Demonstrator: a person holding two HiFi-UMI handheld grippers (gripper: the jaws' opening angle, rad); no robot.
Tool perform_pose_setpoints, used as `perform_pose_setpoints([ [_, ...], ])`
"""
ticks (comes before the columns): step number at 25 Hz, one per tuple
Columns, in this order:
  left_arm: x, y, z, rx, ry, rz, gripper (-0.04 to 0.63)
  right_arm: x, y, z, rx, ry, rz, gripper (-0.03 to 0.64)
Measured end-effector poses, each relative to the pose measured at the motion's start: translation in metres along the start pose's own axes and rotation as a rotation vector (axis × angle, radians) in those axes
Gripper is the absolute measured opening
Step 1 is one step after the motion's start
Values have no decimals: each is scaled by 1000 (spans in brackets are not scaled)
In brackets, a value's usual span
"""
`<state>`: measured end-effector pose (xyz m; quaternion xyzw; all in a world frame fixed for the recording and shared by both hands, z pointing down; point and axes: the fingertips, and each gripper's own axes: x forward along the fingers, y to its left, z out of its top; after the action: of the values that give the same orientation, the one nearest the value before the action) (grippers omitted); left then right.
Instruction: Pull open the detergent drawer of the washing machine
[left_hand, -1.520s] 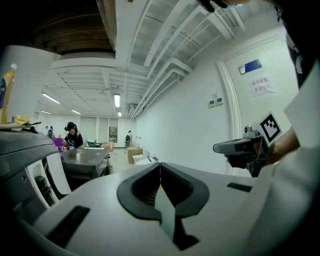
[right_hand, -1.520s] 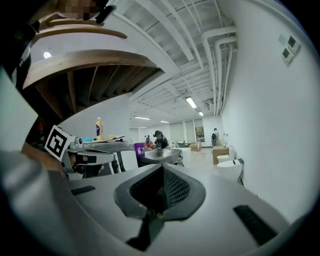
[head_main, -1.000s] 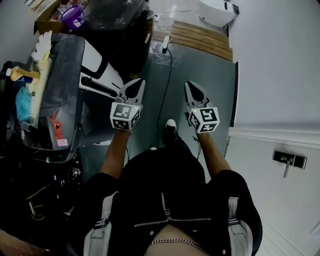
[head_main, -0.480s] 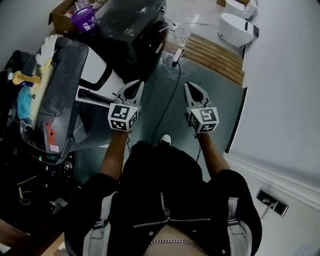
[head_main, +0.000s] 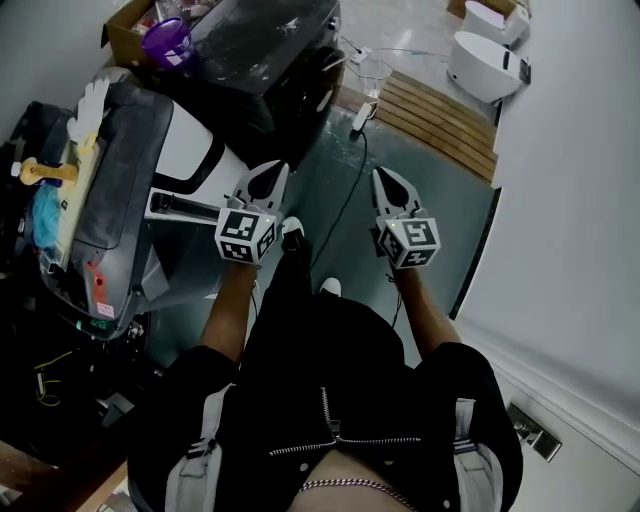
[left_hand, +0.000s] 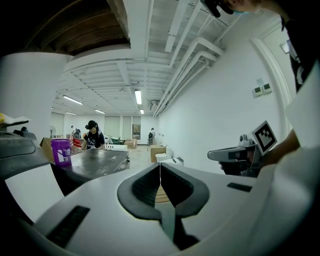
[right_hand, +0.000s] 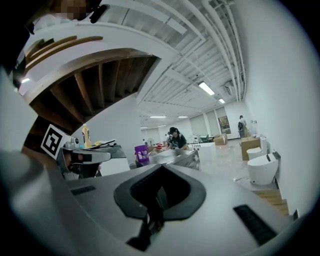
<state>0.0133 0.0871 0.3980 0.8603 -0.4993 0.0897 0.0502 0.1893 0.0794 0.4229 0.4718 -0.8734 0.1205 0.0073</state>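
Detergent drawer: cannot be made out in any view; no drawer front can be told apart.
Nearest appliance: a white and grey appliance (head_main: 185, 150) stands at the left of the head view, just left of the left hand-held gripper, with its dark grey top facing up.
On the appliance top: a yellow bottle (head_main: 45, 172), a white glove (head_main: 90, 100) and other small clutter too small to name.
Left hand-held gripper (head_main: 268, 172): jaws together at the tips, nothing between them; held out level over the floor, beside the appliance but not touching it.
Right hand-held gripper (head_main: 392, 180): jaws closed, nothing held; level, beside the left one and apart from it, over bare floor.
Marker cubes: one on the back of each gripper, left cube (head_main: 248, 237) and right cube (head_main: 410, 242).
Person: black jacket, both forearms stretched forward; one shoe (head_main: 292, 228) shows between the grippers.
Floor (head_main: 430, 190): grey-green, with a black cable (head_main: 345, 200) running along it between the two grippers.
Beyond the grippers: a dark tabletop (head_main: 260, 40), with a purple cup (head_main: 166, 40) near its left end.
Further out: a wooden pallet (head_main: 430, 105) and a white toilet (head_main: 485, 65) at the upper right.
Right side: a white wall (head_main: 570, 200).
Background: another person (left_hand: 93, 137) stands at the far side of the tabletop.
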Motion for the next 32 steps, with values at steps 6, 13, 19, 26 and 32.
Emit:
perform_pose_setpoints([
  [6, 34, 40, -10, -39, -1, 21, 21, 58, -4, -2, -7, 25, 32, 6],
  [13, 95, 100, 1, -61, 3, 31, 21, 148, -18, 21, -25, 57, 83, 6],
  [19, 135, 151, 4, -38, 13, 29, 21, 225, -23, 28, -3, 92, 131, 8],
  [26, 163, 195, 7, -45, 16, 41, 21, 291, -30, 22, 24, 128, 164, 12],
  [32, 187, 211, 7, -66, 20, 56, 21, 331, -42, 12, 59, 163, 174, 17],
])
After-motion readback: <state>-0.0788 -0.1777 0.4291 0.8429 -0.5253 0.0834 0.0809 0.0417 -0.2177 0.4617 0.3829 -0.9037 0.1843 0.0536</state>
